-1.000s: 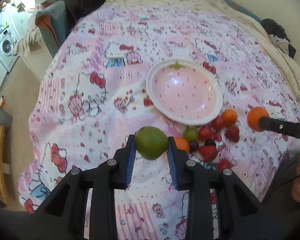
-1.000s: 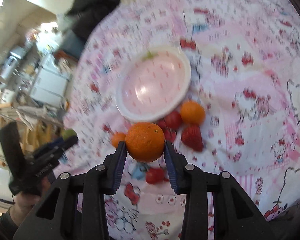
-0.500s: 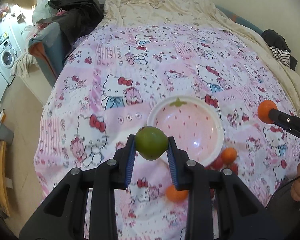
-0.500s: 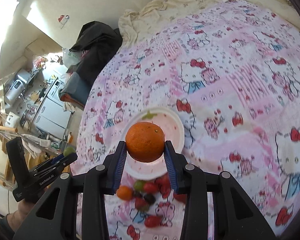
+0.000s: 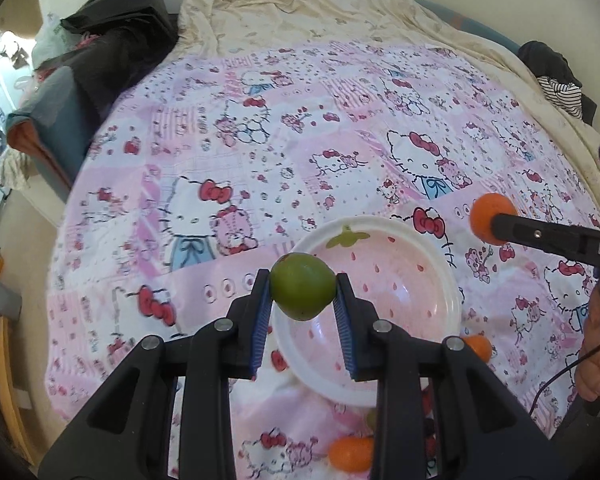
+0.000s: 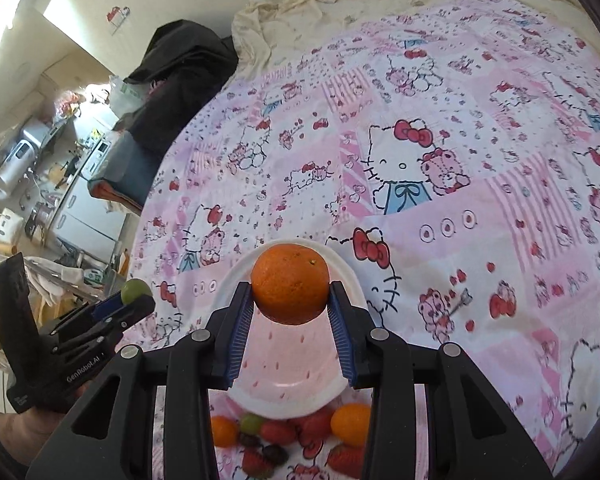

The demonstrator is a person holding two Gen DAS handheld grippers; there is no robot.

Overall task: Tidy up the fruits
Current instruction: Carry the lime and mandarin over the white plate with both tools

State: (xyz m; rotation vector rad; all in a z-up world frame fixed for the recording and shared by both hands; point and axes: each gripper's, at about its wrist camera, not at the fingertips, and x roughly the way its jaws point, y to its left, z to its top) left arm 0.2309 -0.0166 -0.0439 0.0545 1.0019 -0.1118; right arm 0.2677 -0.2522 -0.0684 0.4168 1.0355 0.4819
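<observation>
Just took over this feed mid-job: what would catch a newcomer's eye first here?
Each tool grips a fruit above the pink strawberry bowl: the left tool holds a green fruit, the right tool an orange. Loose strawberries and small oranges lie on the Hello Kitty bedspread just beside the bowl's near rim.

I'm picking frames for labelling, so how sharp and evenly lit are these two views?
Left wrist view: sharp on the green fruit, strong fisheye bending of the bedspread, and a small glare spot in the plate. Right wrist view: orange crisp, window at upper left blown out, fruit pile readable.
</observation>
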